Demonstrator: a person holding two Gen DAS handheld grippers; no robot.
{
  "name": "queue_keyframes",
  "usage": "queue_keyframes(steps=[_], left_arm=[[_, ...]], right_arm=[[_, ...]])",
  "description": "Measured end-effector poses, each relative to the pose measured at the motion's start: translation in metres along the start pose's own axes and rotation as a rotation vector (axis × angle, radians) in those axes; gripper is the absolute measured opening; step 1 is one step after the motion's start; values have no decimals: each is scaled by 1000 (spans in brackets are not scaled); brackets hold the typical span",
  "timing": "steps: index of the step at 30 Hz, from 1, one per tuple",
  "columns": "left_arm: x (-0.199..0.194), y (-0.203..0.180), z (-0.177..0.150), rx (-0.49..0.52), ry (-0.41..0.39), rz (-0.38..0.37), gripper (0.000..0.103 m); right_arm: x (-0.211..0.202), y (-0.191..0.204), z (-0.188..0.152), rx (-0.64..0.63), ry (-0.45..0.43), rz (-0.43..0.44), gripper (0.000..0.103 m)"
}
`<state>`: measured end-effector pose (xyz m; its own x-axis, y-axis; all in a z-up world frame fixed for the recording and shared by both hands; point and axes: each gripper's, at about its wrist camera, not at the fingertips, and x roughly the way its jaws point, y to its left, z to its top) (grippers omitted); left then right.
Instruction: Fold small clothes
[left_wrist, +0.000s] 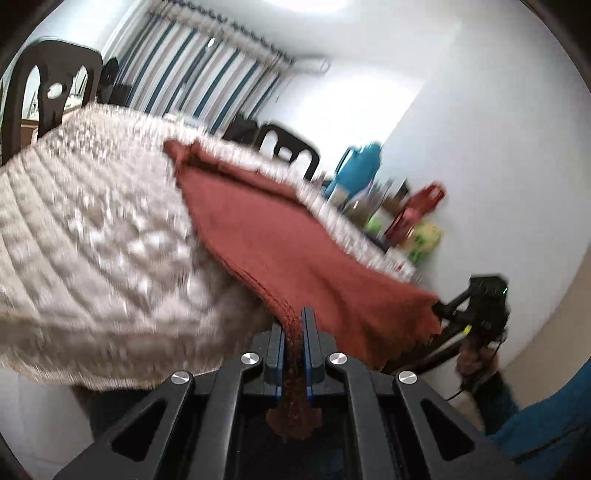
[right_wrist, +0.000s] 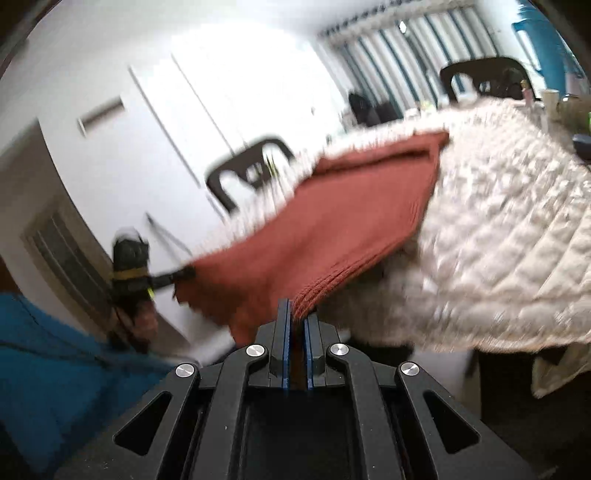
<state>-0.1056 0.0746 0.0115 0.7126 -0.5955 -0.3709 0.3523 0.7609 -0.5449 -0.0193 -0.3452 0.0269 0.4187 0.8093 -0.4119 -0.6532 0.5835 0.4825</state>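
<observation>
Between two grippers, a rust-red cloth (left_wrist: 280, 240) is stretching taut off the near edge of a table, its far part lying on a quilted cream table cover (left_wrist: 92, 221). Both views are blurring. Left gripper (left_wrist: 294, 325) is clamping one near corner, fabric bunching down behind its narrow fingers; right gripper (right_wrist: 297, 321) is pinching the other near corner. Dark chairs (right_wrist: 251, 166) are standing around the table, striped curtains (left_wrist: 199, 70) hanging behind against white walls.
</observation>
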Motion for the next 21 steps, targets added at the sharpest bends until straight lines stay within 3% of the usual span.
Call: queue_keyframes(steps=[6, 13, 18, 21], left_arm=[[-4, -3, 20, 10, -58, -44, 9], [21, 21, 51, -102, -85, -76, 9], [47, 51, 86, -194, -95, -14, 9], [69, 72, 102, -264, -79, 38, 9]], right_arm=[[-6, 1, 7, 16, -58, 36, 6], [3, -20, 32, 88, -161, 96, 6], [22, -58, 71, 194, -208, 75, 6], [41, -87, 97, 288, -195, 19, 6]])
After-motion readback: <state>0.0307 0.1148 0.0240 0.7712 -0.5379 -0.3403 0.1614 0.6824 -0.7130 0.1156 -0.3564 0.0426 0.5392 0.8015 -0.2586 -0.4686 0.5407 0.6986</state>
